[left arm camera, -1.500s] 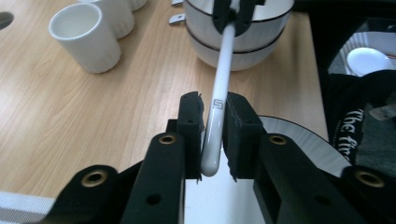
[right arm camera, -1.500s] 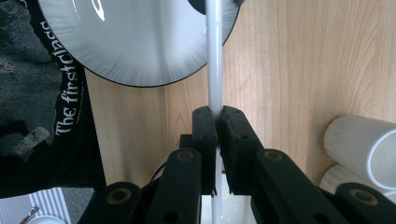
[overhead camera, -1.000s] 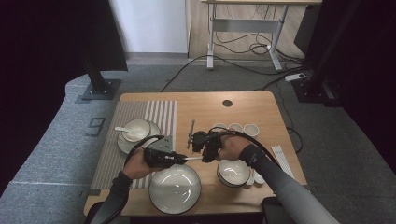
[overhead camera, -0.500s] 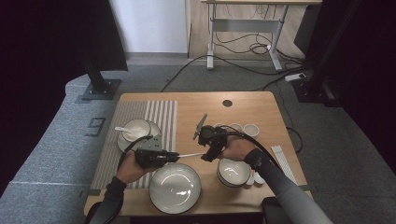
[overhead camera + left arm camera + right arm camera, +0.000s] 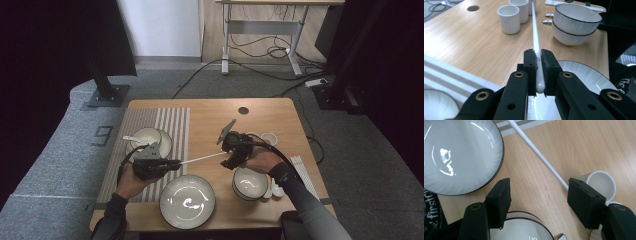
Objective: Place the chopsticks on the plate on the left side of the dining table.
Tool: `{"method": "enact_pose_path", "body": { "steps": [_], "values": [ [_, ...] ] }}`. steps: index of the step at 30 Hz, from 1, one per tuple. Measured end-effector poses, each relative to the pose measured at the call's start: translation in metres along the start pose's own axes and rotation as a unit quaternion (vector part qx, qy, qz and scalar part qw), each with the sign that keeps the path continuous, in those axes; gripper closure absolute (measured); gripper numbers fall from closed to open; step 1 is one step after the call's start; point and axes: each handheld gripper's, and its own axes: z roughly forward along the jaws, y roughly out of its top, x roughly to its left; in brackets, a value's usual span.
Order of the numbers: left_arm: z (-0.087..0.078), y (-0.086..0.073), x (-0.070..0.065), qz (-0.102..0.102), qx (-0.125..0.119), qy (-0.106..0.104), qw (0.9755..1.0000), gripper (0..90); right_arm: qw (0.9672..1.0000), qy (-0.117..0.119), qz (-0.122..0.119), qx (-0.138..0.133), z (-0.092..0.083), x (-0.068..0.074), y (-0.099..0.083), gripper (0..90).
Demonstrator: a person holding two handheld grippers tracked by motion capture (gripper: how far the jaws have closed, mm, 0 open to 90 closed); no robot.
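Observation:
A long white chopstick (image 5: 200, 159) hangs level over the wooden table (image 5: 210, 125), and my left gripper (image 5: 172, 163) is shut on its thick end. In the left gripper view the chopstick (image 5: 535, 37) runs away from the left gripper (image 5: 538, 57) toward two cups. My right gripper (image 5: 231, 155) stands at the thin end and its jaws have just been opening. In the right gripper view the right gripper (image 5: 539, 192) is open, and the chopstick (image 5: 536, 151) ends beside the right-hand jaw, unpinched.
A grey plate (image 5: 187, 201) lies at the front edge, with stacked bowls (image 5: 250, 183) to its right. Two small white cups (image 5: 269, 138) stand behind my right hand. A bowl with a spoon (image 5: 150, 140) sits on the striped mat (image 5: 170, 125). More chopsticks (image 5: 303, 175) lie far right.
The right gripper's jaws have spread apart and let go of the chopstick. My left hand has drawn leftward with the chopstick still in its grip.

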Motion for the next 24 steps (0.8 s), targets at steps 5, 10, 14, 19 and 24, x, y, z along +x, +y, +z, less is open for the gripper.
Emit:
{"method": "enact_pose_path", "body": {
  "steps": [5,10,14,19,24],
  "values": [
    [-0.007,-0.007,0.004,-0.014,-0.007,0.017,0.9997,83.6,0.9995,-0.009,0.021,-0.022,-0.002,-0.005,-0.009,32.2],
    [-0.013,-0.014,0.007,-0.025,-0.014,0.032,0.9991,83.6,0.9975,-0.015,0.046,-0.051,-0.003,-0.009,-0.02,28.3],
    [-0.016,-0.019,0.009,-0.033,-0.017,0.043,0.9984,83.6,0.9955,-0.019,0.06,-0.07,-0.004,-0.012,-0.029,23.5],
    [-0.021,-0.026,0.011,-0.048,-0.024,0.059,0.9968,83.6,0.9895,-0.029,0.091,-0.108,-0.007,-0.014,-0.043,18.1],
    [-0.023,-0.034,0.013,-0.059,-0.023,0.072,0.9954,83.6,0.9797,-0.036,0.128,-0.15,-0.011,-0.015,-0.058,14.0]
  ]
}}
